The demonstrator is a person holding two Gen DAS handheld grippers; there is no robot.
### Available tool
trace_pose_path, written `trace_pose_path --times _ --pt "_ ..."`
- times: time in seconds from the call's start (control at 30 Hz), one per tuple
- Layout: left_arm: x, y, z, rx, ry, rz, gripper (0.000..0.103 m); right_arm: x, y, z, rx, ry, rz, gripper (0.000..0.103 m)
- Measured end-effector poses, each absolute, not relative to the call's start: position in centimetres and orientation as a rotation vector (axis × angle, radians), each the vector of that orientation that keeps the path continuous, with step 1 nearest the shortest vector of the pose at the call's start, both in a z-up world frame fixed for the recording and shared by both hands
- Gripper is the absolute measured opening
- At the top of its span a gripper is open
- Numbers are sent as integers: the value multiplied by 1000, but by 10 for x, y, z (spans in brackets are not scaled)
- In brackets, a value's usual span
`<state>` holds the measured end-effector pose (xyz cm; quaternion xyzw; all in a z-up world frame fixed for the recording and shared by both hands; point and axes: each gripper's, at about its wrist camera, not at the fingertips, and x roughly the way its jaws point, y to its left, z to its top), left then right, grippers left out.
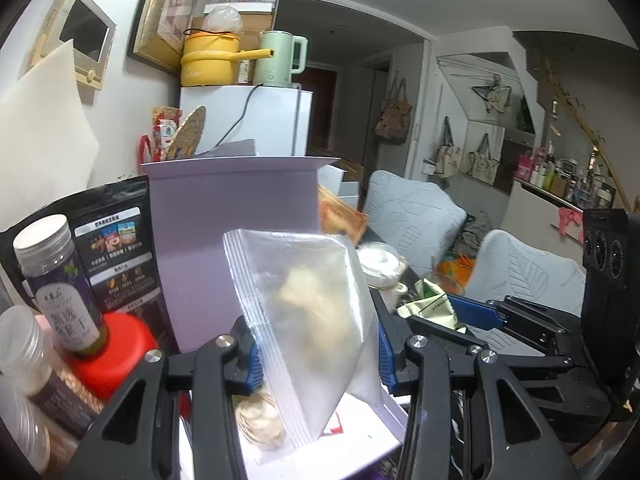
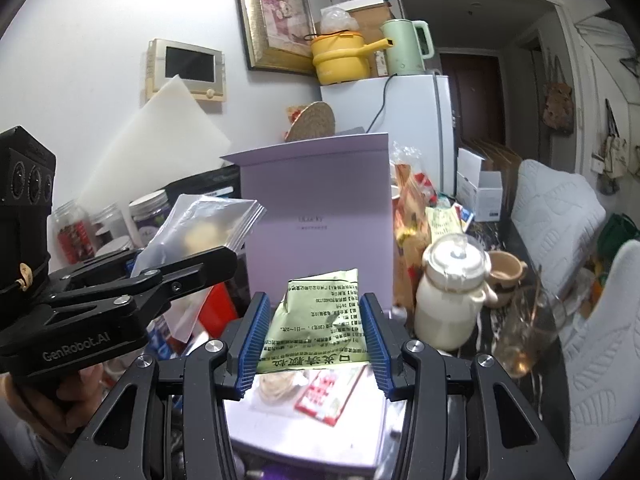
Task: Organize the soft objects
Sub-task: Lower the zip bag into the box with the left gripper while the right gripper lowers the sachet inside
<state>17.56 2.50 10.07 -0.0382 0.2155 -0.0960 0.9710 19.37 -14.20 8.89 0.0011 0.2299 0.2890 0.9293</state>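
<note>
A clear zip bag [image 1: 316,320] with pale yellowish contents hangs between the blue pads of my left gripper [image 1: 318,352], which is shut on it. The same bag [image 2: 204,232] shows in the right wrist view, held up at the left. My right gripper [image 2: 314,340] is shut on a green printed sachet [image 2: 320,320]; that sachet [image 1: 430,306] also appears in the left wrist view. Both hang over an open lilac box [image 2: 304,432] whose lid [image 1: 236,232] stands upright behind. In the box lie round pale wafers [image 1: 260,424] and a red-and-white packet [image 2: 332,396].
Jars and a red-capped bottle [image 1: 116,356] crowd the left. A cream teapot [image 2: 452,300], a cup [image 2: 506,270] and a glass [image 2: 528,332] stand right of the box. A white fridge [image 2: 404,128] is behind, padded chairs [image 2: 560,208] to the right.
</note>
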Motion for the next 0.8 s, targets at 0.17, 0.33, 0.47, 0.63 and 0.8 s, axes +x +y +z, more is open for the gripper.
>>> trace_pose_path --times 0.17,0.33,0.47,0.63,0.8 --pt "200 36 89 -87 459 -155 43 219 -132 84 -12 477 587 46" --pt "220 43 75 -64 508 -103 43 243 -121 73 -28 507 605 46" --pt "234 47 63 -71 548 -91 43 261 -116 59 -15 546 607 46" --pt "249 45 47 -51 598 -68 43 277 -114 41 5 614 608 46" --pt "265 42 27 -61 668 -82 43 288 -110 23 -29 671 587 46"
